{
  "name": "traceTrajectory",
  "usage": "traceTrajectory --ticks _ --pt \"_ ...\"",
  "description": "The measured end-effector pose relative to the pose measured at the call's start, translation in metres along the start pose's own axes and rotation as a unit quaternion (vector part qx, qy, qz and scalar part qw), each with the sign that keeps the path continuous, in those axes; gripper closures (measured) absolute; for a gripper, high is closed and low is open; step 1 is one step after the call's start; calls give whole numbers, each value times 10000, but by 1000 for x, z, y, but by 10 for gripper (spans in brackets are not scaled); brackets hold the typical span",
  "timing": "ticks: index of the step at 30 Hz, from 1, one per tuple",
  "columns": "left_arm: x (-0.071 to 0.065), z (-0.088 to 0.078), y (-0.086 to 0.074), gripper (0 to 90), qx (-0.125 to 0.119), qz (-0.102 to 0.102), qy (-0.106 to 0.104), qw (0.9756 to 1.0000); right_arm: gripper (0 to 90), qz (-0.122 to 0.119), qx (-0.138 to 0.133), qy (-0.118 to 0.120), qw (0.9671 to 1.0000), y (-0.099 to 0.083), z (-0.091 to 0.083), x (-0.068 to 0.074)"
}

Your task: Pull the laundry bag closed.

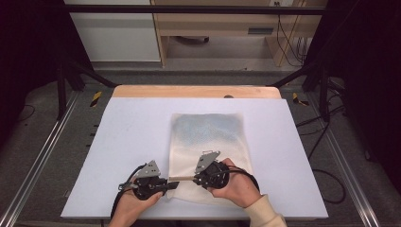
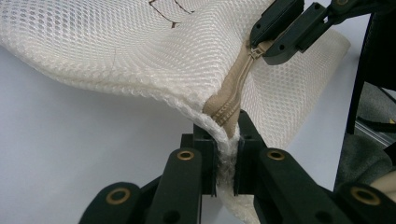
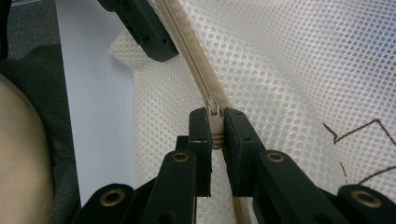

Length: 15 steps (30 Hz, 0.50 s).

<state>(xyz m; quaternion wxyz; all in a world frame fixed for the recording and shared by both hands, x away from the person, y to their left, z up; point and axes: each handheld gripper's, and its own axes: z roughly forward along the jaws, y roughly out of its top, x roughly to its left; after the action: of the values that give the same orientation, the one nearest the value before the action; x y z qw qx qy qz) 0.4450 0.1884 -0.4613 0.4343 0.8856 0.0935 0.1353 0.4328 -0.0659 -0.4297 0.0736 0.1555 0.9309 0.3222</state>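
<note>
A person sits at the white table (image 1: 123, 142) with a gripper in each hand. A white net bag (image 1: 208, 142) lies flat on the table, with its near edge lifted a little by the two grippers.

The left gripper (image 2: 227, 161) is clamped tight on the corner of the bag, right at the end of the tan zipper (image 2: 233, 93). The net cloth is squashed between its black jaws. It looks like this hand is just keeping the bag from sliding.

The right gripper (image 3: 215, 135) is pinched on the little zipper pull (image 3: 215, 122). The pull sits between the two jaws, and the zipper teeth run away from it toward the other gripper.

In the high view the left gripper (image 1: 174, 183) and the right gripper (image 1: 195, 178) are close together at the near edge of the bag, near its left corner.

So I think the grabbing part is done: one hand has the bag, one hand has the pull. The sliding part is left. The pull is near one end of the zipper, so it has almost the whole edge to travel. I cannot tell if the zipper is meant to open or close.
</note>
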Motion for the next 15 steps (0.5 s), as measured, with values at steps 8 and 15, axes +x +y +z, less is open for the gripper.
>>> traceTrajectory --ticks 8,15 --pt "0 1 0 825 -38 -13 -13 10000 823 52 -54 15 10000 -2 -4 -1" --pt "-1 1 2 825 -13 -30 45 10000 822 44 -33 -64 10000 -5 -7 -1"
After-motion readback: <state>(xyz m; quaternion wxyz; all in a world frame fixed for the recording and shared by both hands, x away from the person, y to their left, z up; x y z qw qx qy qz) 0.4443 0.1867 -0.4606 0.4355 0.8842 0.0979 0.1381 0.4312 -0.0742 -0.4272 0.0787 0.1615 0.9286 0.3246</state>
